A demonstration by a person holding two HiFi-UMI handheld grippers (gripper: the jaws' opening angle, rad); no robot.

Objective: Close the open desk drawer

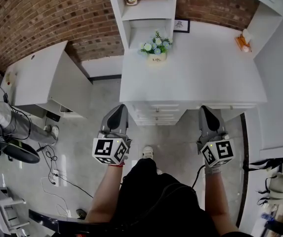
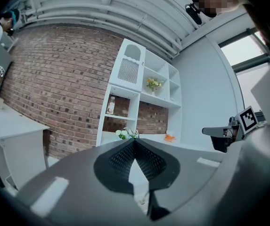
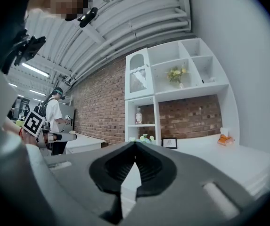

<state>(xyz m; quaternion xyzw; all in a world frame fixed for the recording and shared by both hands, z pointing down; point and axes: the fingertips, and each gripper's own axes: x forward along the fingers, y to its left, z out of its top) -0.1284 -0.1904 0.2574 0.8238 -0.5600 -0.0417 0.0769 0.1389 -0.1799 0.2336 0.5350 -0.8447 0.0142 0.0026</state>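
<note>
Left gripper (image 1: 120, 108) and right gripper (image 1: 204, 109): jaws closed tip to tip, holding nothing. The desk drawers (image 1: 159, 114) lie between the two grippers, clear of both.

— What colour is the desk (image 1: 205, 73)?

— White, like its drawers (image 1: 160, 113) and the shelf unit (image 1: 148, 11). The brick wall (image 1: 42, 14) behind is red-brown with pale mortar lines.

— And the tools?

— The left gripper (image 1: 121, 107) and right gripper (image 1: 204, 108) are grey, each with black-and-white square patterns (bold, blocky ones). The flowers (image 1: 156, 46) are white and pale blue over green leaves.
</note>
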